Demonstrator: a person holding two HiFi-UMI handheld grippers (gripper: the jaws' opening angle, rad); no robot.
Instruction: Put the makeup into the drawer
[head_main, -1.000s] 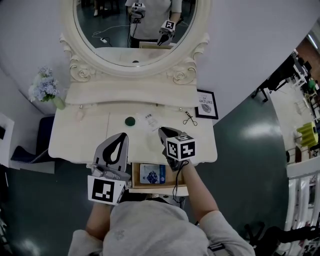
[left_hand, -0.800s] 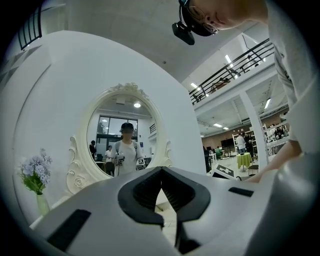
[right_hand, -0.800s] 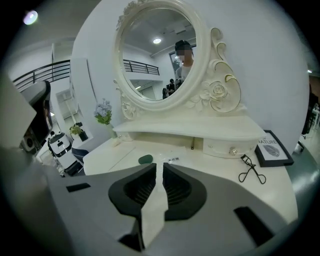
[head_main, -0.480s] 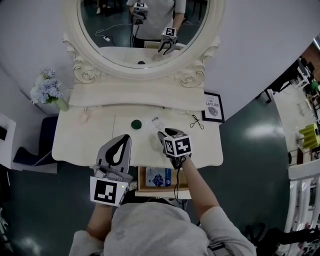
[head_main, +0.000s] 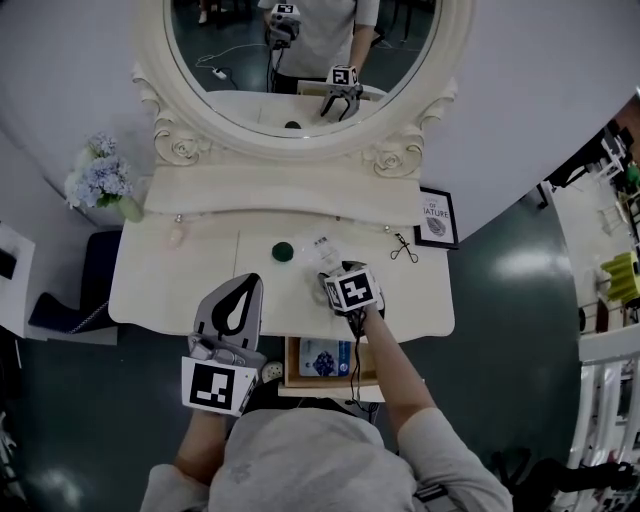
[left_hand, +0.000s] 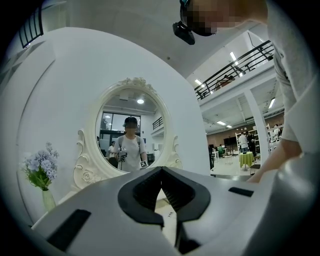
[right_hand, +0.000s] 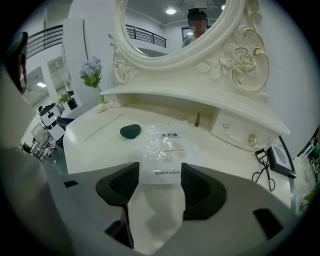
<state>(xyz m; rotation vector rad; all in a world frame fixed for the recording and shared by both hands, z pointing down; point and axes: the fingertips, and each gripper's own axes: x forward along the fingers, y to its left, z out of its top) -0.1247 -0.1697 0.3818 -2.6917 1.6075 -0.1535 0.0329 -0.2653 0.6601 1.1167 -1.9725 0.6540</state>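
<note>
Right tool (right_hand: 160, 172) stands with its jaws wide apart on either side of a clear packet (right_hand: 165, 150) marked "Beauty Tools", which lies flat on the tabletop (right_hand: 90, 140). The pads flank the packet's near end without visibly pressing it, so it reads as bracketed rather than gripped, the tool apparently lined up for a pick. Left tool (left_hand: 161, 173), jaws closed tip to tip on nothing, hangs at the tabletop's near edge, likely parked there to leave the other hand room to work.

Under that near edge, between the person's arms, the drawer (head_main: 289, 360) is pulled open with a blue pack (head_main: 322, 356) lying inside. It seems to be kept open so that each item can go straight in, and the packet, the makeup in hand, is not yet there.

Beyond the packet a dark round puff (right_hand: 131, 131) sits to its left, apart from it. A lash curler (right_hand: 262, 167) lies well to the right, near a small framed print (head_main: 436, 222). Both look set out within reach, presumably awaiting their turn.

At the back, a vase of flowers (right_hand: 91, 70) stands at the left corner, and an ornate oval mirror (head_main: 300, 60) reflects the person and both tools.
</note>
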